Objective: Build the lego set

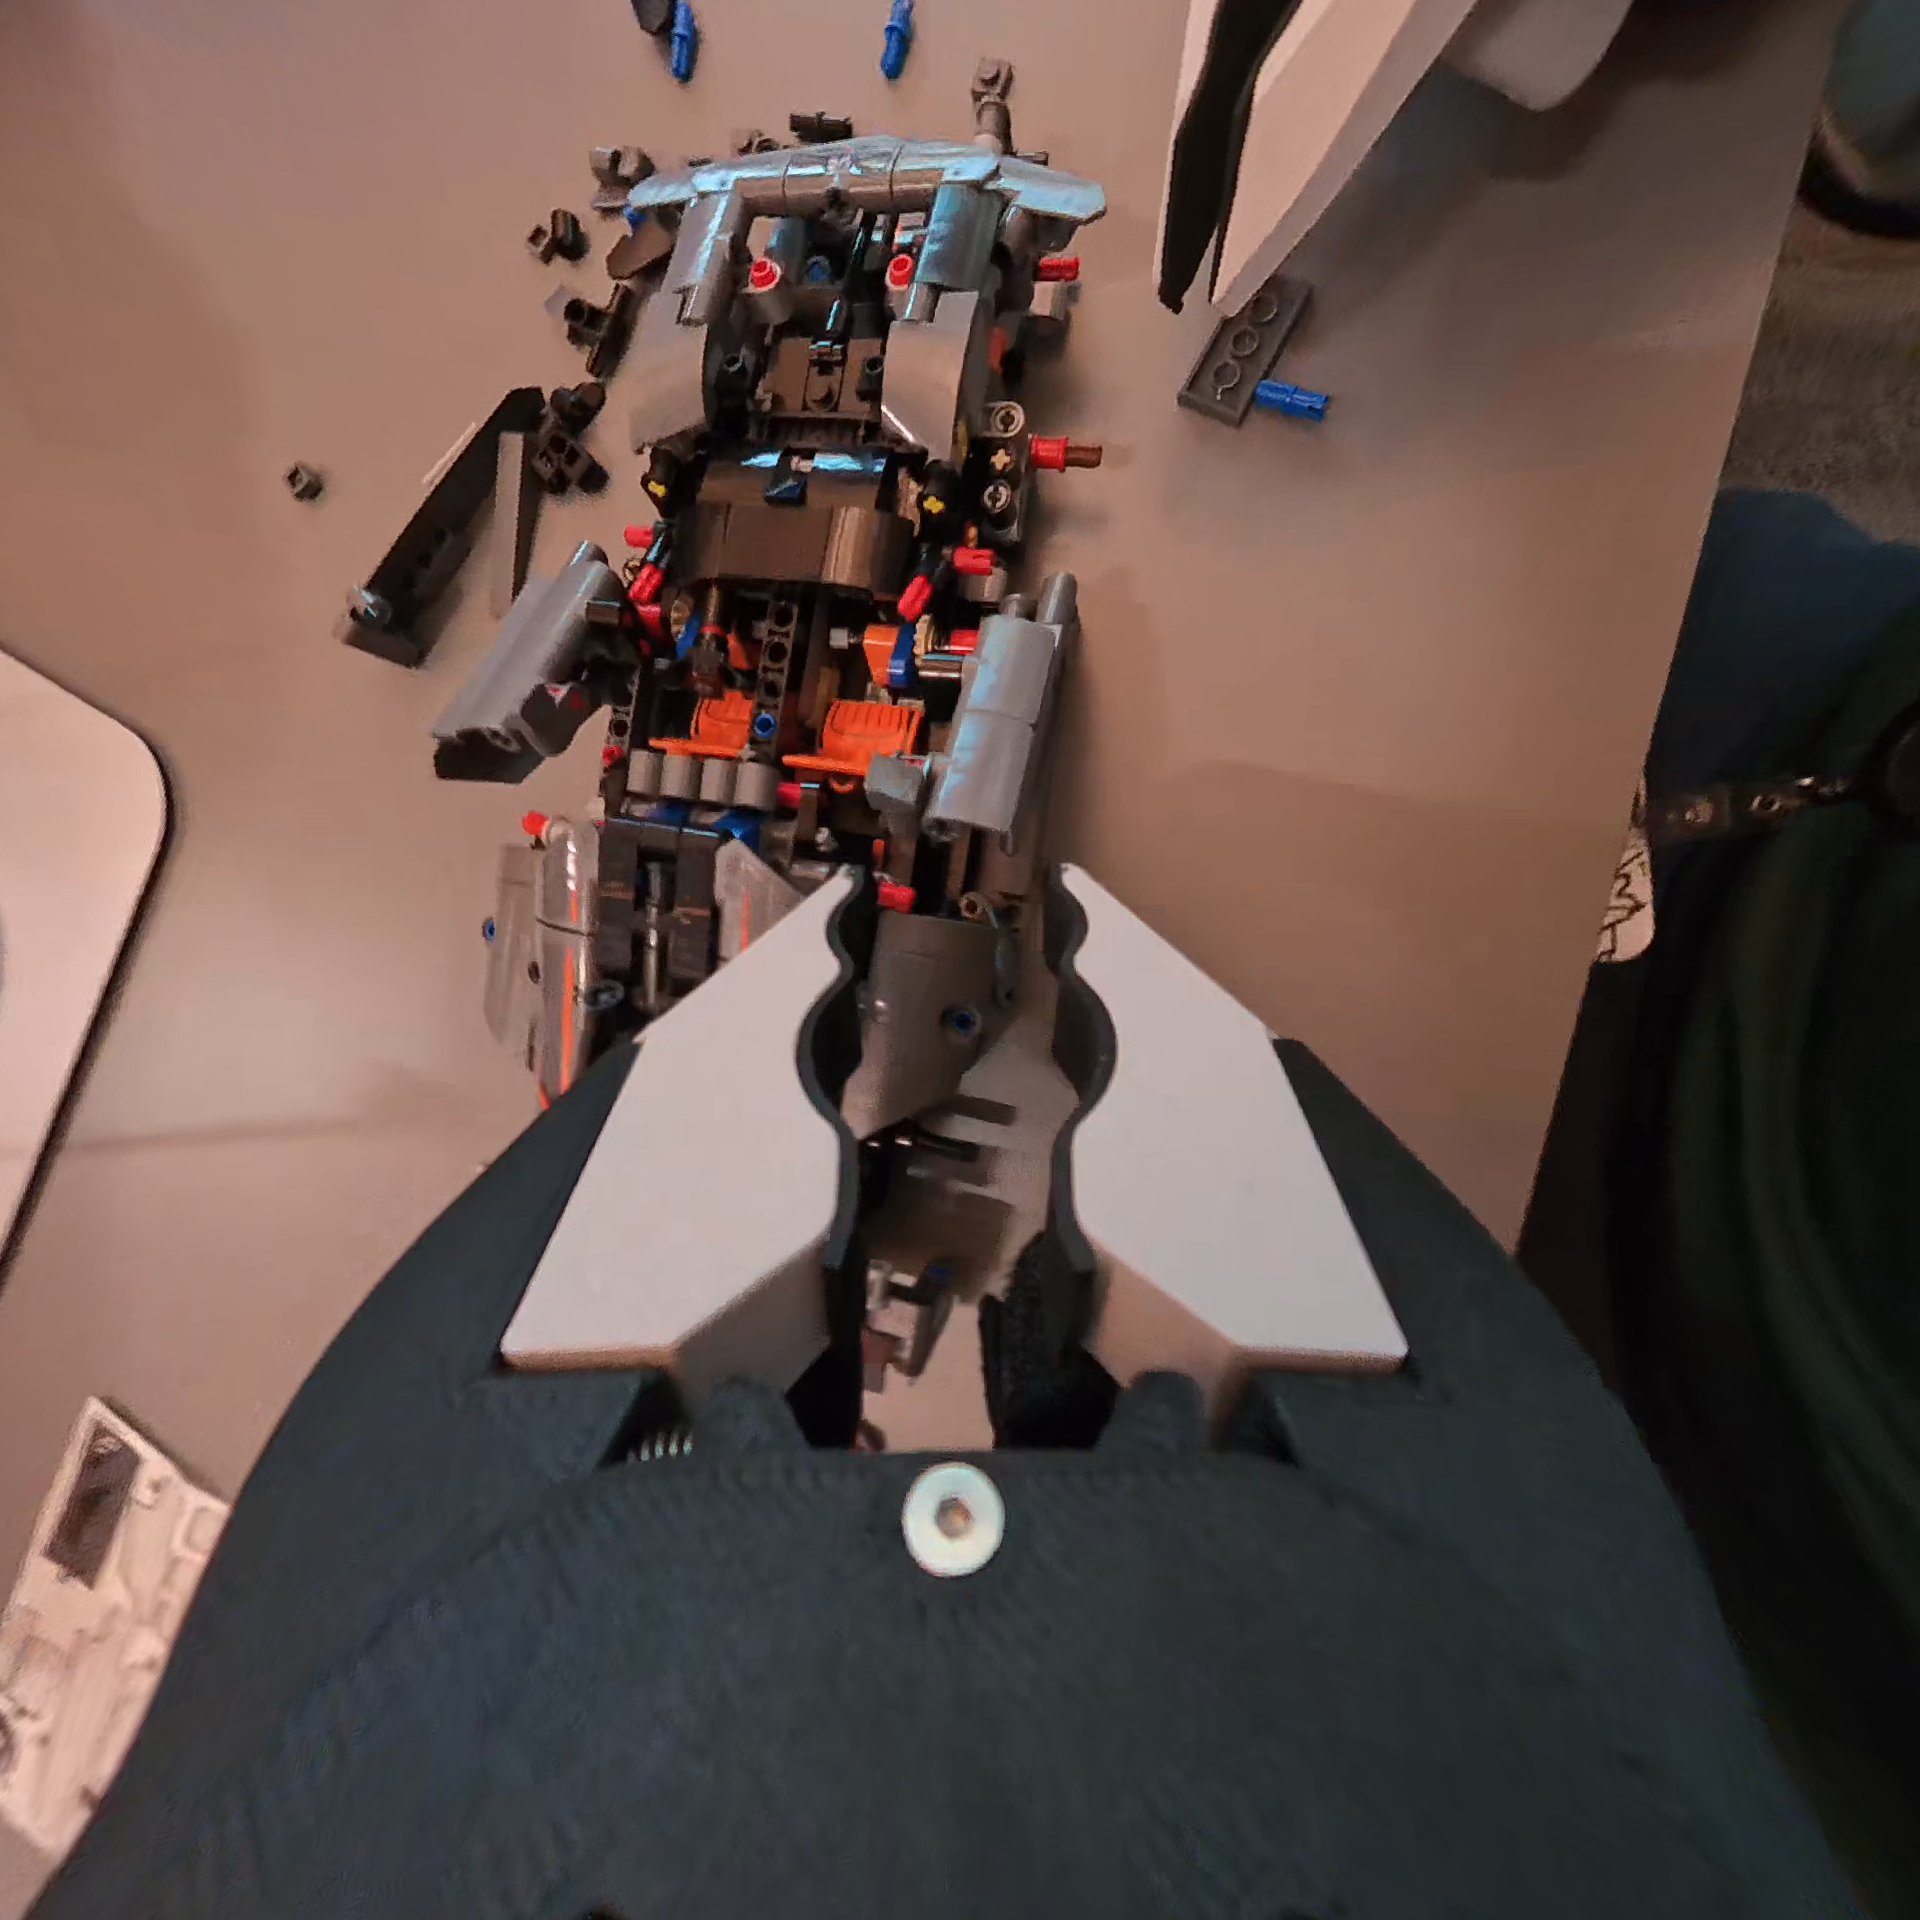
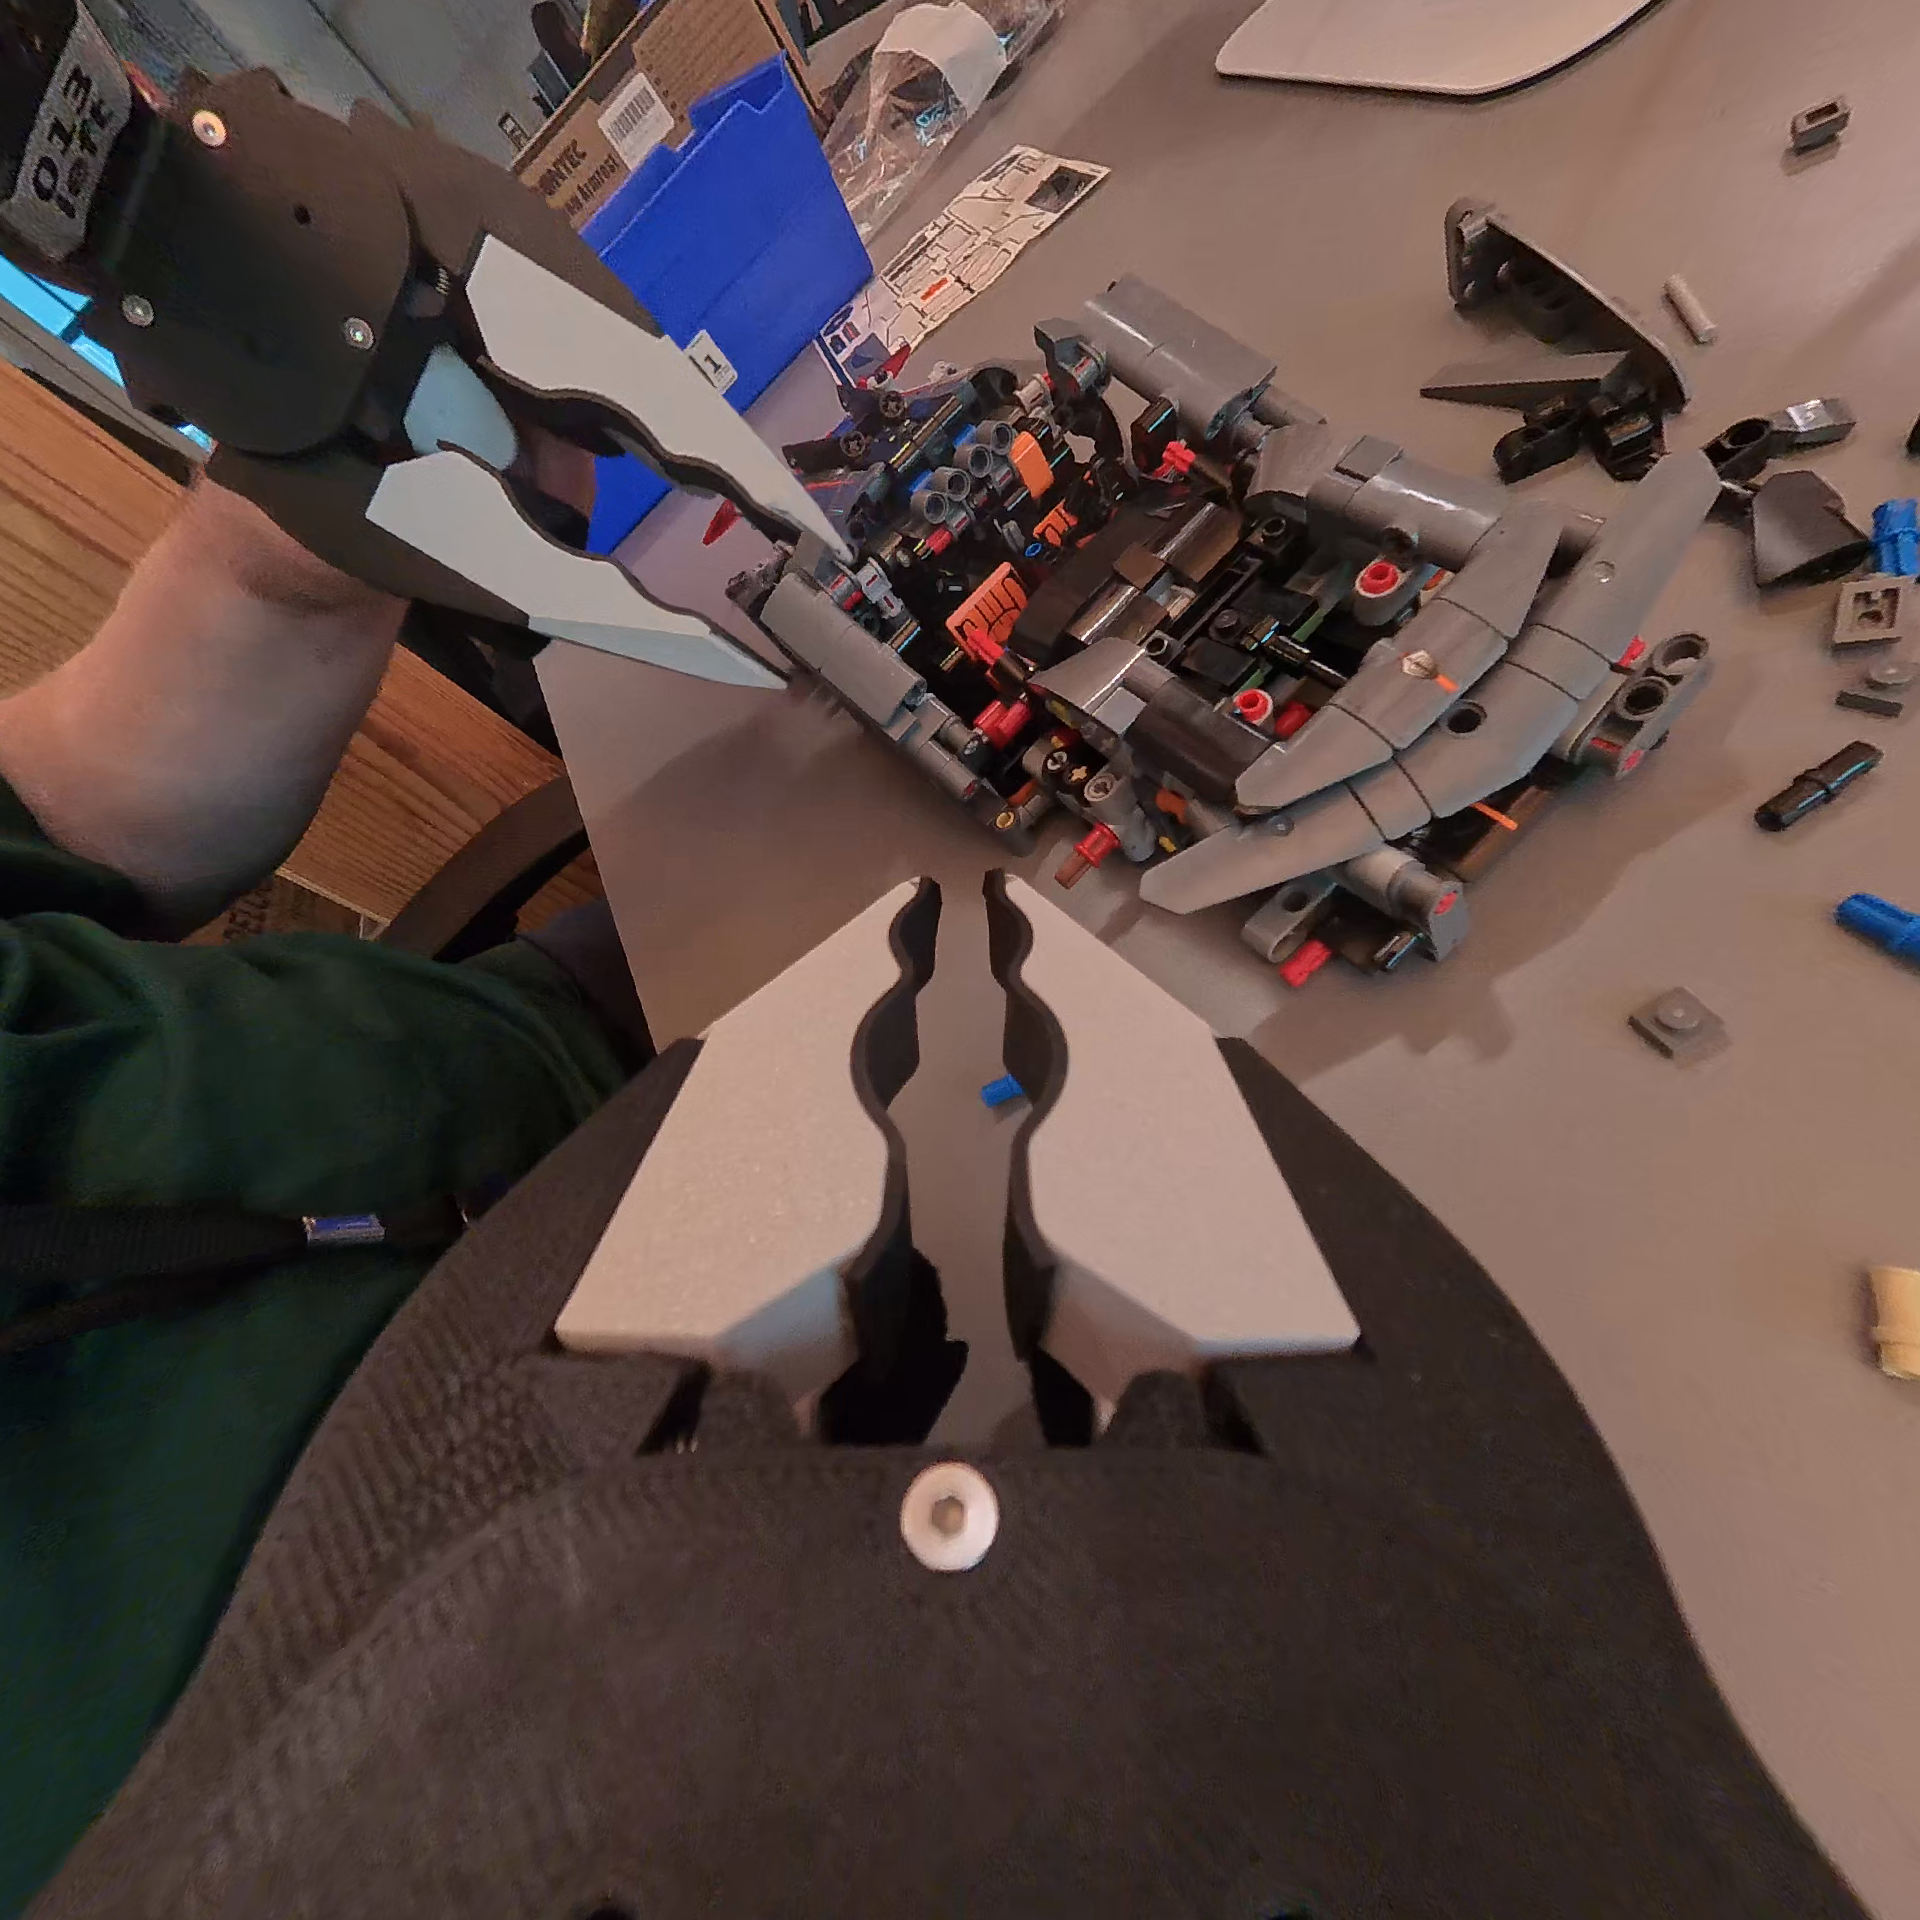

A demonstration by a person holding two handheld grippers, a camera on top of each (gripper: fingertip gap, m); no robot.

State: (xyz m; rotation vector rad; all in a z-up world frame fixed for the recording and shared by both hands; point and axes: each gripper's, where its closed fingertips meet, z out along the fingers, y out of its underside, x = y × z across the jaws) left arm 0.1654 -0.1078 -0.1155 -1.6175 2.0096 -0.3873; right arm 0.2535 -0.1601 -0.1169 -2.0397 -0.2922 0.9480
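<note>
Sitting on the grey table (image 2: pixel 1455 1351), your half-built lego car (image 1: pixel 831 582) lies near the table's edge that faces you, with its long grey body panels around a core of black beams, red pins and orange seats. In the right wrist view its wide grey winged end points toward the far right, and its other end points toward your left gripper (image 1: pixel 961 883).

Your left gripper has its two pale fingers set around that near end of the car, one on each side of a dark grey panel (in the right wrist view the fingertips touch the car's corner). The gap between the fingers is wide, and you cannot tell from either view whether they press on the panel.

Your right gripper (image 2: pixel 961 888) hovers over bare table just short of the car, its fingertips a narrow gap apart and holding nothing. A small blue pin (image 2: pixel 1003 1089) lies on the table under that gap.

Loose parts are scattered beyond the car toward the far edge: black connectors (image 1: pixel 571 436), a long black panel (image 1: pixel 436 561), more blue pins (image 1: pixel 681 42), and a flat grey plate (image 1: pixel 1242 353) with a blue pin beside it. An instruction sheet (image 2: pixel 987 229) lies by the car, with a blue bin (image 2: pixel 727 229) and a cardboard box behind it at the table's left side. Your sleeve is dark green.
</note>
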